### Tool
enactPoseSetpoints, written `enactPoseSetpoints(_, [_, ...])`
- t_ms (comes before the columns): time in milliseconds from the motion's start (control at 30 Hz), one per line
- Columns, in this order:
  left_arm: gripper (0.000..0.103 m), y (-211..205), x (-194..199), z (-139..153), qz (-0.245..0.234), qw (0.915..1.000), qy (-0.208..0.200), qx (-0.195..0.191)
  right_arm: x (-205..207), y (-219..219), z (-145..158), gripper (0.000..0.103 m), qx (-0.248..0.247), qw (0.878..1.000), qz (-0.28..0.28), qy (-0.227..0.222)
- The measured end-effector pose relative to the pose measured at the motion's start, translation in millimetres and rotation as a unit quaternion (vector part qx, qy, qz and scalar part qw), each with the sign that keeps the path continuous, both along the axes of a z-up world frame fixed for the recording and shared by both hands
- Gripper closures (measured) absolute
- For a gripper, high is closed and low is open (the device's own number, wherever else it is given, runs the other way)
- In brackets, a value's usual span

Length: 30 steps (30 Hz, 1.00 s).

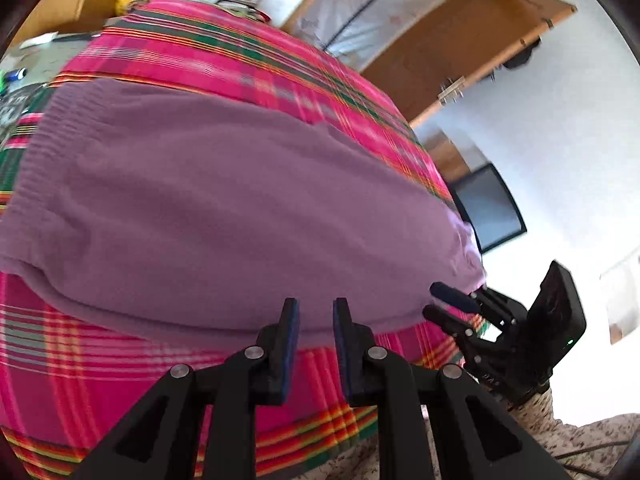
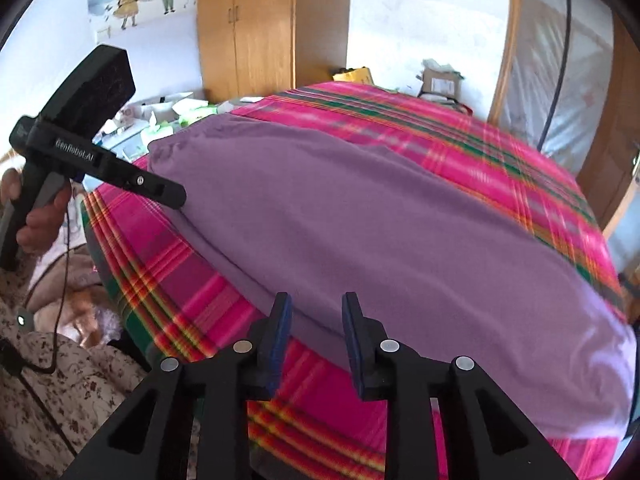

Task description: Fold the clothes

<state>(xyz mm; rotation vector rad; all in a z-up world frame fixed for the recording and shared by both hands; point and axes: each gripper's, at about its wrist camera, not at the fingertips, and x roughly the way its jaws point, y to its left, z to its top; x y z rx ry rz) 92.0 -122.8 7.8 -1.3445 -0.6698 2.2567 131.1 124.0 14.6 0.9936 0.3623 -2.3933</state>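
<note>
Two grippers are in view, one in each hand. The left gripper [image 1: 316, 312] hangs over the near edge of a purple garment [image 1: 224, 208], its fingers apart with nothing between them. The right gripper [image 2: 316, 306] is the same: fingers apart, empty, poised over the garment's near fold without pressing on it. In the left wrist view the right gripper shows at the garment's right corner, fingers apart there too. In the right wrist view the left gripper, held in a hand [image 2: 40, 216], points at the garment's left edge; whether it touches the cloth cannot be told. There is one garment, lying on one bed covered by a pink plaid sheet [image 2: 460, 140] with green, orange and yellow stripes. The garment is spread flat and wide across the bed, doubled over along its near edge, with a ribbed band at its left end. Beyond the bed stand a wooden wardrobe [image 2: 248, 24] and cardboard boxes [image 2: 438, 78]. A patterned sleeve [image 1: 592, 436] sits below.
</note>
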Motion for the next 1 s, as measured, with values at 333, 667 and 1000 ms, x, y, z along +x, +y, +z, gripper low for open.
enactPoseSetpoints(333, [0.08,-36,-14,-8,0.053,0.9981,-0.022,-0.021,-60,-27,-11,0.076,-0.046,0.998,-0.025,-0.045])
enactPoseSetpoints(667, [0.084,-63,-14,-22,0.076,0.9959,-0.049,0.008,-101,-47,-14,0.076,-0.057,0.996,-0.028,-0.06])
enactPoseSetpoints(1000, [0.092,-85,-9,-21,0.099,0.9936,-0.051,0.02,-70,-82,-17,0.07,-0.042,0.997,0.029,-0.06])
